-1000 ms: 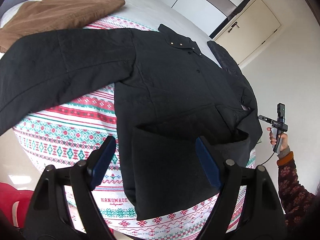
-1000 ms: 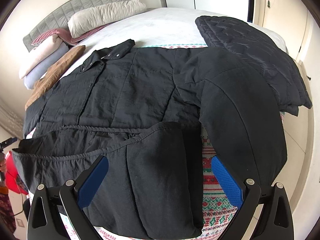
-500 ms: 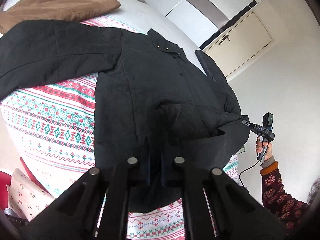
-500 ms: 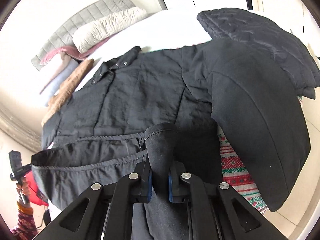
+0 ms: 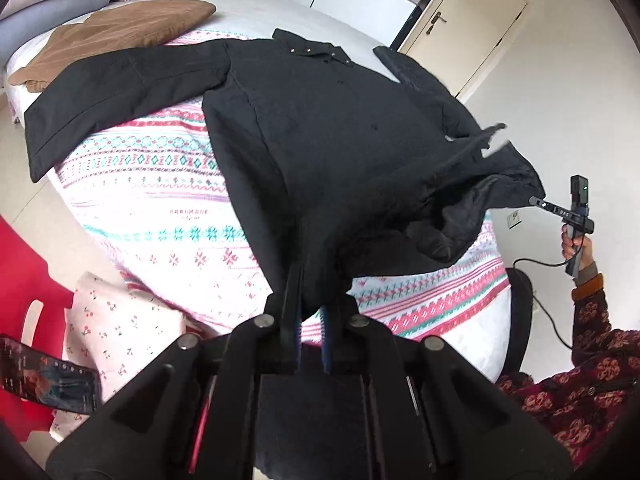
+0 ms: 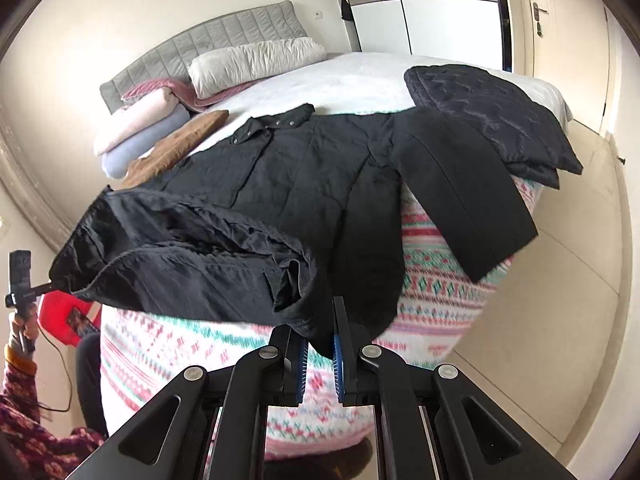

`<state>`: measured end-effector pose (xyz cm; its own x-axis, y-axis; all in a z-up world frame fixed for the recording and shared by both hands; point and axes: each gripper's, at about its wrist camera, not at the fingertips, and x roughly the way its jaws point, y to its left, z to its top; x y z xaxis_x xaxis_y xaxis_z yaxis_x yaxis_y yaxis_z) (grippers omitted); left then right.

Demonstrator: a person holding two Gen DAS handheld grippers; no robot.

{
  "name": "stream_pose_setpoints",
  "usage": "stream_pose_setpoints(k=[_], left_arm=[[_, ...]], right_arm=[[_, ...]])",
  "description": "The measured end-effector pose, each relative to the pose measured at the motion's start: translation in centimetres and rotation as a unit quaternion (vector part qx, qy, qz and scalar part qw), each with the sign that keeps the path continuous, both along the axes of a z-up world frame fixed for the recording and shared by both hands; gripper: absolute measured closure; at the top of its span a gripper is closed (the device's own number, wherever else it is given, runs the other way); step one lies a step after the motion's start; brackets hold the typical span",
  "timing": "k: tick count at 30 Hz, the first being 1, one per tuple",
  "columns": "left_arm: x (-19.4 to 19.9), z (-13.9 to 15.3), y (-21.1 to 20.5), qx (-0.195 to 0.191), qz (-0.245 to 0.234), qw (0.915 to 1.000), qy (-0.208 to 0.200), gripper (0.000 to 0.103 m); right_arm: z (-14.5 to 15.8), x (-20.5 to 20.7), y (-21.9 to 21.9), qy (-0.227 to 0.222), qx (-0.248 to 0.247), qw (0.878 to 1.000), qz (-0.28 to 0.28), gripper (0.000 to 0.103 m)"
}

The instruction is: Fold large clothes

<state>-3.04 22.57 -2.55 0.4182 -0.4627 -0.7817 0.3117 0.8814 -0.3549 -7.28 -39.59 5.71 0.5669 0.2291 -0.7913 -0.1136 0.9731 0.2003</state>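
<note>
A large black jacket [image 5: 320, 120] lies face up on a patterned blanket [image 5: 160, 184] on the bed, collar at the far end, sleeves spread to both sides. My left gripper [image 5: 312, 304] is shut on the jacket's hem at one corner and holds it lifted off the bed. My right gripper [image 6: 320, 336] is shut on the other hem corner of the jacket [image 6: 304, 184]. The hem hangs slack between the two grippers. The right gripper also shows in the left wrist view [image 5: 538, 201], and the left gripper in the right wrist view [image 6: 48, 286].
A folded dark quilted garment [image 6: 492, 116] lies on the bed's far corner. A brown garment [image 5: 120, 28] and stacked pillows [image 6: 248, 60] sit near the headboard. A red chair [image 5: 28, 280] with a phone [image 5: 44, 384] stands beside the bed.
Both grippers went from open to shut on the jacket's hem corners, then lifted the hem up and pulled it back off the bed's foot edge.
</note>
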Motion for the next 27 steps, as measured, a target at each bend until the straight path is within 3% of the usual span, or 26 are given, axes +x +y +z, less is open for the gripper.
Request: stream_pose_setpoints(k=[2,4,5,6,7,8,9,12,18,20,23,27], left_arm=[[-1.4,-0.7,0.1,0.043,0.005,0.9990,0.010,0.088],[-2.8,-0.6,0.6,0.054,0.002,0.9983,0.021,0.083],[-3.4,0.0,0.8,0.054,0.001,0.9984,0.018,0.074],[-4.0,0.8,1.0,0.054,0.002,0.9985,0.006,0.065],[-4.7,1.7,1.2,0.054,0.005,0.9985,-0.011,0.044],[-4.9,2.7,1.2,0.053,0.009,0.9981,-0.031,0.032],[-4.9,3.6,0.9,0.048,0.009,0.9974,-0.053,0.031],[-3.2,4.6,-1.0,0.034,-0.005,0.9960,-0.083,0.031],[2.4,2.9,-8.0,0.075,0.002,0.9952,-0.062,0.030],[4.2,2.7,-10.2,0.072,0.007,0.9960,-0.053,0.029],[6.5,2.8,-12.9,0.072,0.015,0.9963,-0.044,0.022],[8.9,3.2,-16.0,0.090,0.014,0.9949,-0.044,0.021]], right_arm=[[-0.6,-2.5,-0.7,0.023,-0.026,0.999,-0.004,0.082],[-0.6,-4.7,-1.6,0.039,-0.033,0.999,-0.003,0.076],[-0.3,-5.6,-2.0,0.040,-0.035,0.999,-0.005,0.071],[0.2,-6.4,-2.3,0.036,-0.038,0.999,-0.011,0.059],[0.8,-7.2,-2.7,0.026,-0.041,0.999,-0.020,0.052],[1.6,-7.5,-2.9,0.014,-0.039,0.999,-0.028,0.038],[2.2,-7.5,-3.1,0.001,-0.031,0.999,-0.033,0.029],[2.7,-5.8,-2.9,-0.013,0.000,0.999,-0.042,0.027],[0.4,1.0,-1.3,0.007,-0.013,0.998,-0.067,0.027],[0.0,3.0,-2.0,0.010,-0.013,0.996,-0.083,0.027],[-0.8,5.9,-4.2,0.024,-0.008,0.994,-0.110,0.027],[-2.7,9.3,-9.2,0.046,0.007,0.987,-0.153,0.027]])
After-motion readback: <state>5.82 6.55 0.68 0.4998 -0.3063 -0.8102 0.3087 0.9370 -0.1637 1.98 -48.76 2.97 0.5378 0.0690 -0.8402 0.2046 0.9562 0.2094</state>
